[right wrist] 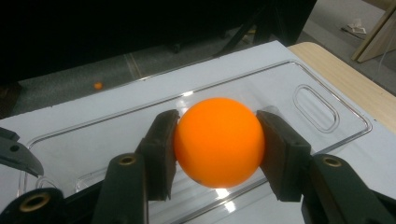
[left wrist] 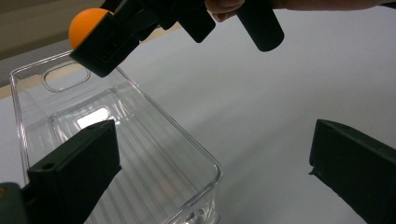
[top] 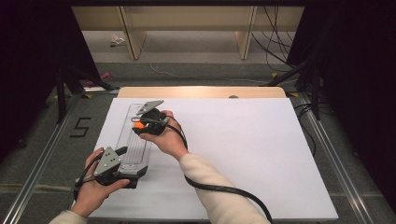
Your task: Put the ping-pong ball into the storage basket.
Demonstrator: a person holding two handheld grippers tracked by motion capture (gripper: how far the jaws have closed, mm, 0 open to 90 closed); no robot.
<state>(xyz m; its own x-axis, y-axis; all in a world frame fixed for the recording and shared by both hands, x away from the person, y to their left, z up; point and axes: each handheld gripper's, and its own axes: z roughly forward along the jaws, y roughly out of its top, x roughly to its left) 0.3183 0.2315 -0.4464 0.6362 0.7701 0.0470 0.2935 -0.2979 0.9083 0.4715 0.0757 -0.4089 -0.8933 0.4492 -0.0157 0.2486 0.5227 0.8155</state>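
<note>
An orange ball (right wrist: 218, 141) sits pinched between the two black pads of my right gripper (top: 141, 127), which is shut on it. The ball (top: 138, 125) hangs over the far half of a long clear plastic bin (top: 127, 142) on the left of the white table. In the left gripper view the ball (left wrist: 85, 25) shows at the top left, above the bin (left wrist: 156, 112). My left gripper (left wrist: 210, 140) stands open at the bin's near end, one jaw over the bin and the other over bare table, with nothing between them.
The white board (top: 243, 149) covers the table, with a wooden strip (top: 201, 91) at its far edge. A thick cable (top: 224, 190) trails from the right gripper across the near side. A small orange thing (right wrist: 97, 86) lies on the dark floor beyond the table.
</note>
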